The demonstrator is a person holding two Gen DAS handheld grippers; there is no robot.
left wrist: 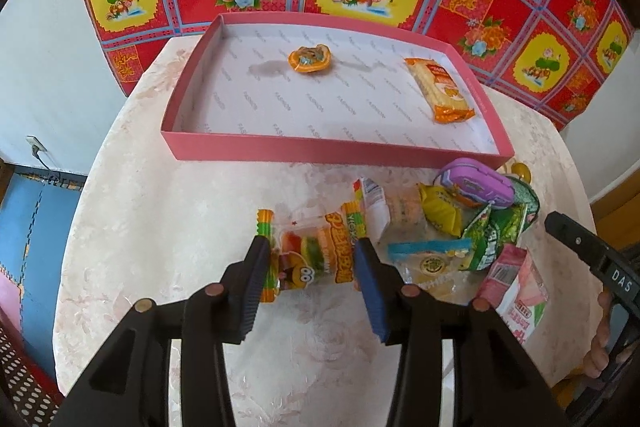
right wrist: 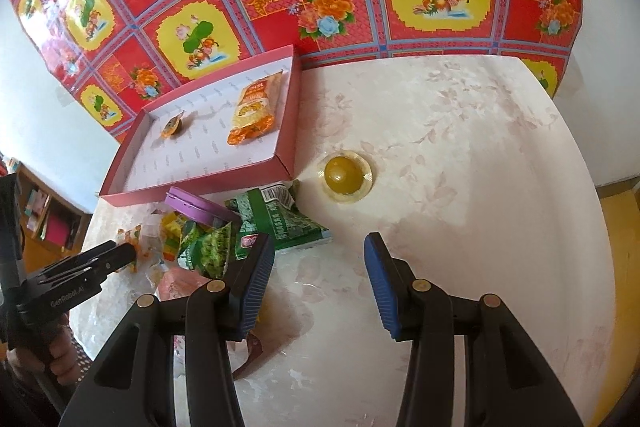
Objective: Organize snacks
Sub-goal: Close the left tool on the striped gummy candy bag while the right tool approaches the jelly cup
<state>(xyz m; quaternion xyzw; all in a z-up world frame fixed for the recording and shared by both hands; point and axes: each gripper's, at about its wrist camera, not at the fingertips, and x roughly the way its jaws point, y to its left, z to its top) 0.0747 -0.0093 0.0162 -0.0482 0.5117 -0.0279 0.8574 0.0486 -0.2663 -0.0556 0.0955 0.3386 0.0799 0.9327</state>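
From the left wrist, the left gripper (left wrist: pixel 312 259) straddles a burger-print gummy packet (left wrist: pixel 310 255) lying flat on the pale marbled table (left wrist: pixel 160 227). Its jaws stand apart, one at each end of the packet; whether the pads already press the wrapper I cannot tell. Behind it sits the pink box (left wrist: pixel 280 151), holding only an orange jelly cup (left wrist: pixel 309 59) and an orange biscuit pack (left wrist: pixel 438 89). To the packet's right lies the pile of loose snacks (left wrist: pixel 460 227), with a purple case (left wrist: pixel 476 183) on top (not obviously a snack).

From the right wrist, the right gripper (right wrist: pixel 320 279) hangs with its jaws apart and nothing between them, over bare table just beside a green packet (right wrist: pixel 276 223). A yellow jelly cup (right wrist: pixel 344 175) stands alone near the box corner.

The gummy packet looks light, crinkly and slippery, with soft contents that give under pressure. I judge the sealed striped ends, or a grip across the middle, the safest hold. Squeeze gently, since film may slide out of the pads.
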